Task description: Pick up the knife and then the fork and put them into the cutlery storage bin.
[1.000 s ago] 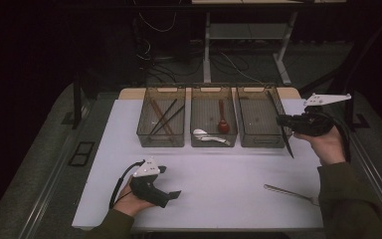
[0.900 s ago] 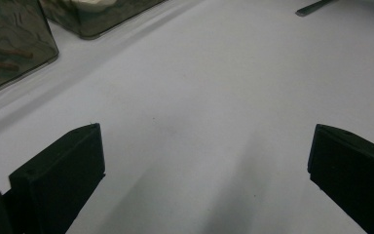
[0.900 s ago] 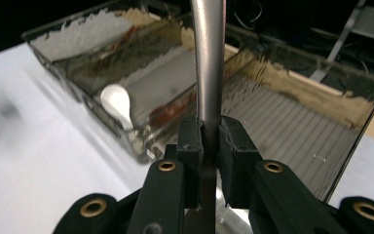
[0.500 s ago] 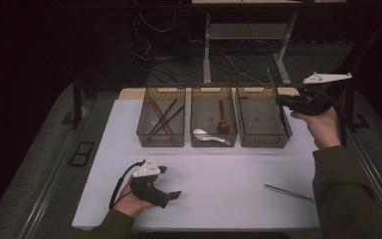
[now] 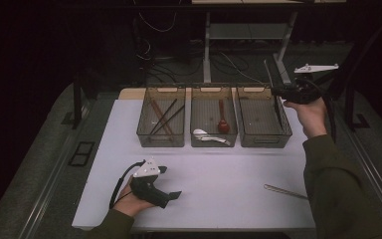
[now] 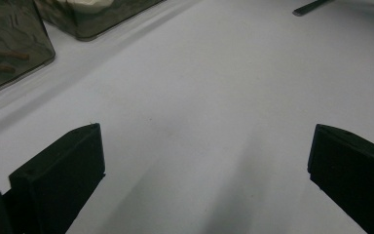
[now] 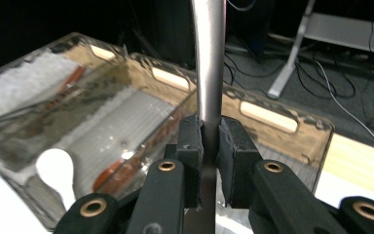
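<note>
Pinched a metal utensil point(image 7: 209, 63) upright in the right hand-held gripper point(image 7: 209, 141), above the far-right bin point(image 5: 263, 119); left hand-held gripper point(image 6: 204, 170) spread.

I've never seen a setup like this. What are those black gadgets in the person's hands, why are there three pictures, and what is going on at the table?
No robot here: a person holds a hand-operated gripper in each hand. The high view looks down on the white table from above; the other two come from small cameras riding on each gripper, looking along its black jaws.

On the table stand three clear bins: the left one holds sticks, the middle one a white spoon and a red spoon. A metal utensil lies loose near the front right.

The left gripper rests low near the table, jaws wide apart, nothing between them. The right gripper is raised above the right bin, shut on a slim metal utensil handle.
</note>
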A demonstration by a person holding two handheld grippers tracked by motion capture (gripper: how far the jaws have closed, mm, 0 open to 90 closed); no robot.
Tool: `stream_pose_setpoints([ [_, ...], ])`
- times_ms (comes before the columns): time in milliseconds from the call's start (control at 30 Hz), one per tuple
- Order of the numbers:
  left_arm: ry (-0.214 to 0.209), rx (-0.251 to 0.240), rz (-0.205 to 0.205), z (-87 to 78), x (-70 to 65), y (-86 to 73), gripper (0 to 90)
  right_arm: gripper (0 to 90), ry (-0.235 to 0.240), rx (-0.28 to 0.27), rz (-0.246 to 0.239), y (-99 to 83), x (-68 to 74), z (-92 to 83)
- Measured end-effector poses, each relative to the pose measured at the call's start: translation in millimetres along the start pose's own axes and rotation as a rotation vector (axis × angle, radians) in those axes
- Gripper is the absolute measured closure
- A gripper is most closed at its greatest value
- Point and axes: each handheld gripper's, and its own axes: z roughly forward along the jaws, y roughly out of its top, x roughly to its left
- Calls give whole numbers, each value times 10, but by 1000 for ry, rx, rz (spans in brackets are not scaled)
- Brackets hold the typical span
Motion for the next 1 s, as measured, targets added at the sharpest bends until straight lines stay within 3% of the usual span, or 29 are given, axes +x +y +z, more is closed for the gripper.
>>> stream_pose_setpoints([
  [467,0,-1,1,-3,-1,-1,0,802,-38,120,56,-257,-158,363],
  [600,-2,-2,-1,0,-2,-2,0,801,-55,173,49,-337,-183,454],
  [1000,-3,-1,1,-2,-4,-1,0,801,-68,263,53,-400,-197,595],
])
